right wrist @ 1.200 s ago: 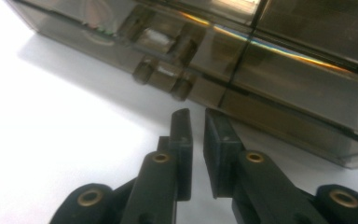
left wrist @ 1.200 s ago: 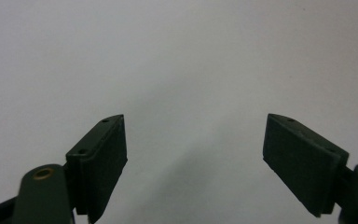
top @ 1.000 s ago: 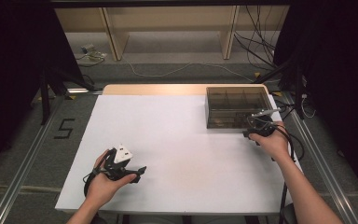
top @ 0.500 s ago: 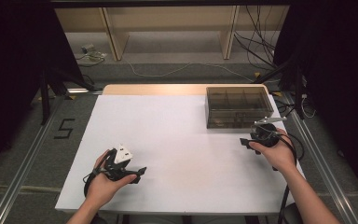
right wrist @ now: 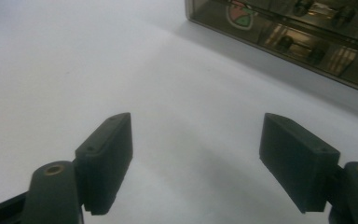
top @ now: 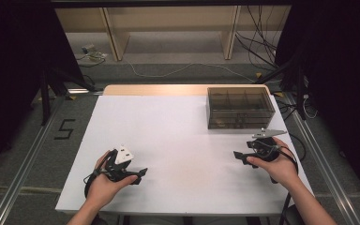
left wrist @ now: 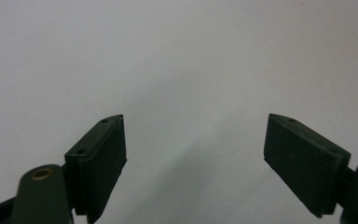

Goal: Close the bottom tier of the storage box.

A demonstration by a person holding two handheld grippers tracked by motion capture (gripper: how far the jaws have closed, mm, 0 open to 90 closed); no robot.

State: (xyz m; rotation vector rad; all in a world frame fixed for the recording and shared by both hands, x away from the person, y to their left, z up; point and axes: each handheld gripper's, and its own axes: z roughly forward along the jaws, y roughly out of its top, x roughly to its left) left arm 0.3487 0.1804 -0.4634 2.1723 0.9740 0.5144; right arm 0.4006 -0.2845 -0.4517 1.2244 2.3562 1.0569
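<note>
A smoky see-through compartment box stands at the table's far right; its side wall shows small parts inside. My right gripper is held low over the white table, a short way in front of the box and pointing left. Its jaws have just been opening, and in the right gripper view the right gripper stands open with nothing between its pads. Near the front left, a hand holds my left gripper low over the table. In its own view the left gripper is open over bare white surface.
A bare wooden strip runs along the table's far edge. Metal rails flank the table on both sides. Cables lie on the floor beyond, near wooden shelf legs. A "5" mark is on the floor at left.
My right gripper has drawn back from the box's front right corner toward the near edge of the table. The left hand has stayed where it was.
</note>
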